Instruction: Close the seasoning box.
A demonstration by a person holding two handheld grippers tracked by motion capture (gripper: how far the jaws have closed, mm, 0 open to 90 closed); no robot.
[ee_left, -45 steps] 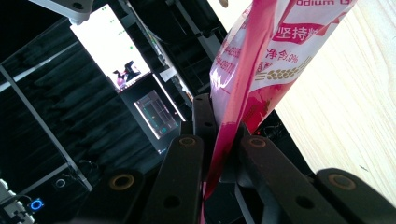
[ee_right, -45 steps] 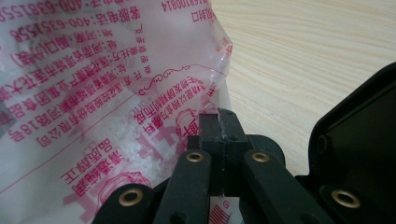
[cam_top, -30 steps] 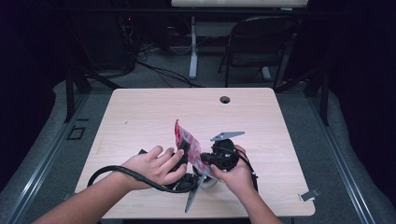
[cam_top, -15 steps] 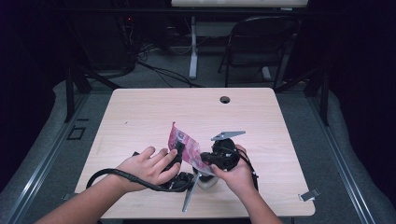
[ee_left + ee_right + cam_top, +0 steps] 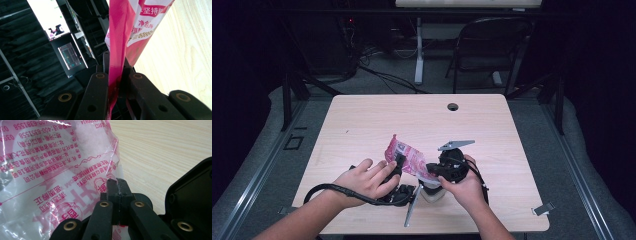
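Left gripper (image 5: 117, 82): jaws clamped on pink packet (image 5: 409, 157) edge | right gripper (image 5: 117, 192): jaws pinched on its opposite edge | packet held between both, above table (image 5: 362, 125) | progress: secured; probably unopened, seal unclear

A light wooden table (image 5: 362, 125) with rounded corners is seen, a round cable hole (image 5: 453, 106) set near its far edge. Most of its top is left bare.

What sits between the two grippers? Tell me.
The pink snack packet spans the gap between the left gripper and right gripper; both are shut on its edges, as the high view shows.
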